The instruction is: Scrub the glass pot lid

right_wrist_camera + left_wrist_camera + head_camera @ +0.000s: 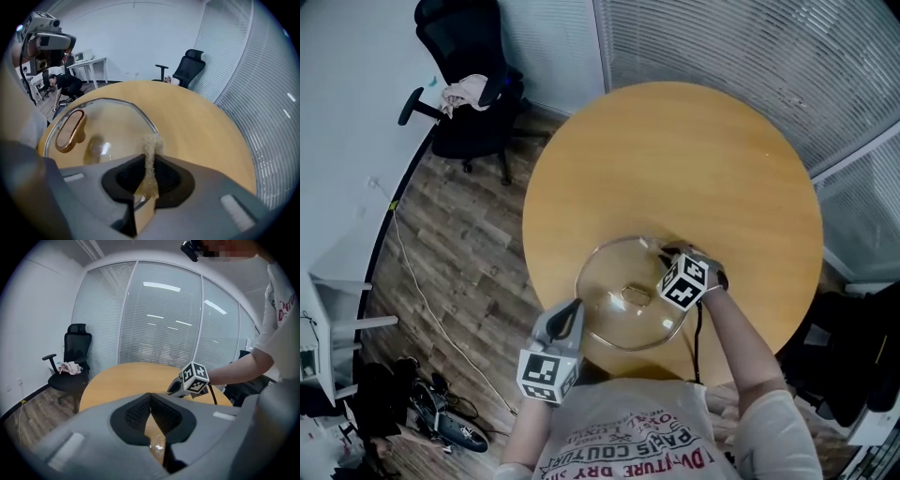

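Observation:
A glass pot lid [614, 272] with a gold loop handle [636, 295] lies on the near part of the round wooden table [694, 159]. My left gripper [575, 307] is shut on the lid's near-left rim; in the left gripper view a bit of glass [157, 445] shows below the closed jaws of that gripper [151, 399]. My right gripper [667, 255] is at the lid's far-right rim. In the right gripper view it [150, 161] is shut on a thin tan scrub pad [151, 145] that stands over the lid [112, 122], with the handle [70, 130] to the left.
A black office chair [473, 89] with a cloth on it stands at the back left. Blinds over a glass wall [750, 56] run behind the table. Cables and dark gear [431, 412] lie on the wood floor at the left, beside a white desk [328, 309].

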A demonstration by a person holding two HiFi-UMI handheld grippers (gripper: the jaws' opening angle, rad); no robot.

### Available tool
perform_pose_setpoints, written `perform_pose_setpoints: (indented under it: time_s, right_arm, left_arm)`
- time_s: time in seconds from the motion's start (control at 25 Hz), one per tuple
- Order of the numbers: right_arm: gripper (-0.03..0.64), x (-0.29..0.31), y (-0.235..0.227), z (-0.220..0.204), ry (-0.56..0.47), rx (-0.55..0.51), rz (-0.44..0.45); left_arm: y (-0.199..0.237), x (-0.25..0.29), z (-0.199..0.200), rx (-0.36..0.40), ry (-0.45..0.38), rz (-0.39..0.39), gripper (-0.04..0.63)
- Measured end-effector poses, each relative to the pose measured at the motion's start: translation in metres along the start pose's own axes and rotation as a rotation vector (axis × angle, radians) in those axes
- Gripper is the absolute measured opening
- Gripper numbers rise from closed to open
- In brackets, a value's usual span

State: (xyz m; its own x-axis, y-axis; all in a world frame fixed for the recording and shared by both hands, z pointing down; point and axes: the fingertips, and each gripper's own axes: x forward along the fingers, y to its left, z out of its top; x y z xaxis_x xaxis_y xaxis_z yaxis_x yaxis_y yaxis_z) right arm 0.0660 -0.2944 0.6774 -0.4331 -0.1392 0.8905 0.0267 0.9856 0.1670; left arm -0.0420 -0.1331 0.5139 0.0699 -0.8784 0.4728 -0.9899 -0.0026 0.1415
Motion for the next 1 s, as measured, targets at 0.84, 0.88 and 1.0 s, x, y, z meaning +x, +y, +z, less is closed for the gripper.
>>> perform_pose_setpoints:
  time_s: [0.84, 0.88, 1.0]
  right_arm:
    - [0.057, -0.021, 0.037, -0.026, 0.027, -0.106, -0.013]
    - [0.057, -0.025, 0.040, -0.030, 0.028, -0.097, -0.018]
    - [0.057, -0.032, 0.052, -0.040, 0.026, -0.051, -0.035]
  left_arm:
    - [-0.011, -0.002, 0.003, -0.001, -0.015, -0.075, 0.008]
    - [-0.014, -0.002, 0.004, 0.008, -0.014, -0.090, 0.008]
    - [-0.017, -0.005, 0.005, 0.033, -0.012, -0.124, 0.008]
